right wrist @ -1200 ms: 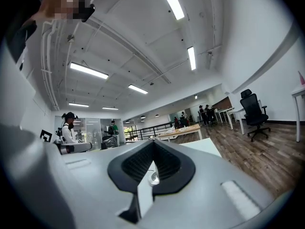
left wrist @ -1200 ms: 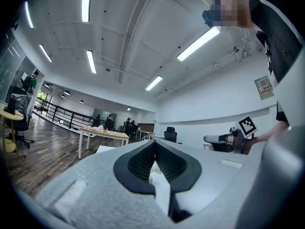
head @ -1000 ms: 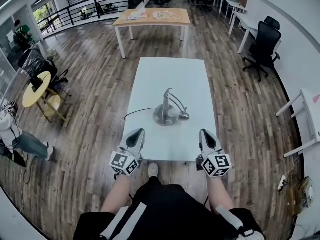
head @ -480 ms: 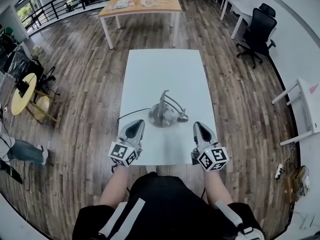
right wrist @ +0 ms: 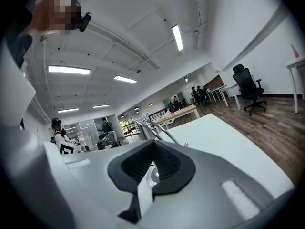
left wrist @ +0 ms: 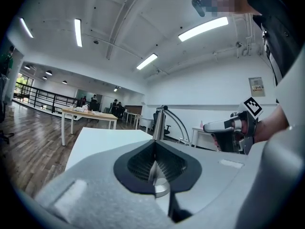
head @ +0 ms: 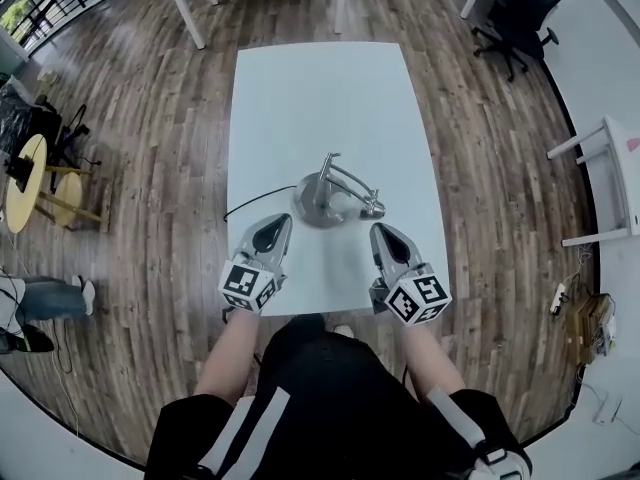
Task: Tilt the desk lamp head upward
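L claw (head: 277, 224) & R claw (head: 384, 234) both pressed together, flanking desk lamp (head: 322, 196) on white desk (head: 320, 88); power cord (head: 255, 201) by L claw.

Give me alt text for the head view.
A silver desk lamp stands on a white table, its head drooping low to the right. The person's left gripper and right gripper, both shut and empty, hover over the table's near end, either side of the lamp.

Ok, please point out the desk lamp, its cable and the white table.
desk lamp (head: 312, 206), head view, round base.
cable (head: 258, 202), head view, middle of its length.
white table (head: 310, 98), head view, bare top.
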A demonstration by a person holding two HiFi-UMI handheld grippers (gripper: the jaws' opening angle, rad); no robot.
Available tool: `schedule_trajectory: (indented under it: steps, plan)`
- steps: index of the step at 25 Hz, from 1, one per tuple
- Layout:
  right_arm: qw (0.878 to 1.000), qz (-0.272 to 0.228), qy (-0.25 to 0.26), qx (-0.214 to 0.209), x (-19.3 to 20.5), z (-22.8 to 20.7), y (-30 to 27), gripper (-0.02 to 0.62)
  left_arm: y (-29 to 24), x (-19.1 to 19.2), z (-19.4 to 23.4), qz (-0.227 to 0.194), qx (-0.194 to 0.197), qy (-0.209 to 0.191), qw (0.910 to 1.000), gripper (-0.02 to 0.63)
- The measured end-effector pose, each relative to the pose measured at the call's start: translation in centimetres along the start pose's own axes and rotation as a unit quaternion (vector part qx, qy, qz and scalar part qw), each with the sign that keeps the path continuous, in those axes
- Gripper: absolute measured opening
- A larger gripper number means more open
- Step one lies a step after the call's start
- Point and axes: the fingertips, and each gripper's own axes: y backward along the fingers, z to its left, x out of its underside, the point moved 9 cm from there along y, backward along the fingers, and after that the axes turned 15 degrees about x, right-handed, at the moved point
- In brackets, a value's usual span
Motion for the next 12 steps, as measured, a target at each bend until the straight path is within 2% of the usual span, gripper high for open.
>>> schedule_trajectory:
  steps: [6,10,11,12]
  plan:
    - [0.999,0.025,-0.023,0.013,1.7,-0.2,-1.1,0.000,-1.4,2.5,1.7,0.042,0.020,0.016,0.9988,0.012]
    - [0.992,0.034,-0.116,-0.018,2.2,0.2,-2.0,0.004,-2.4,4.1,2.7,0.074,0.033,0.016,0.9966,0.058]
    - [0.989,0.035,-0.138,-0.028,2.2,0.4,-2.3,0.081,-2.8,4.4,2.8,0.084,0.037,0.013,0.9957,0.066]
    - [0.986,0.038,-0.156,-0.037,2.2,0.5,-2.5,0.129,-3.2,4.7,3.0,0.092,0.043,0.011,0.9947,0.073]
